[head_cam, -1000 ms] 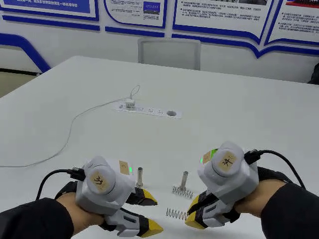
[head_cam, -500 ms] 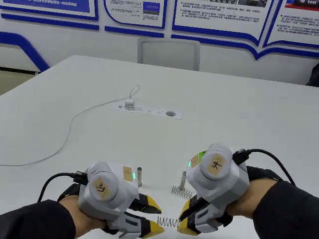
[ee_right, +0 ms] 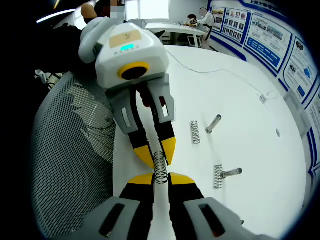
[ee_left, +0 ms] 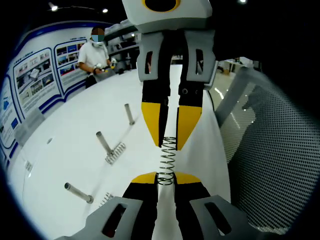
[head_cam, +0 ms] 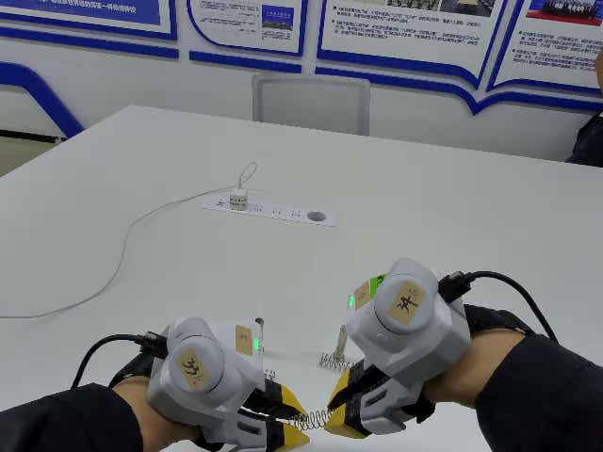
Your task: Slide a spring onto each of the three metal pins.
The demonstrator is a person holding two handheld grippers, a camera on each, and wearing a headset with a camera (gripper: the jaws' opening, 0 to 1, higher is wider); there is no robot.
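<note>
The left gripper [ee_left: 165, 179] has its fingers pinched shut on one end of the spring [ee_left: 167, 157]. The right gripper [ee_left: 170, 141] has its fingers closed on the other end, so the coil hangs stretched between the two, just above the counter [ee_left: 70, 155] at its near edge.

With both ends clamped, neither end of the bore is free. To my mind one gripper should let go while the other keeps a light side grip near its end, soft enough not to crush the coils. The open end then goes square over the tip of a pin such as the middle pin [ee_left: 104, 142], with the spring's axis in line with the pin, and slides down. A second spring [ee_left: 115, 152] lies at that pin's foot. It looks to be beside the pin rather than on it, though I cannot be sure.

A second ago the spring lay flat on the counter by the right gripper, and the left gripper's fingers were spread and clear of it. The two have since closed in.
</note>
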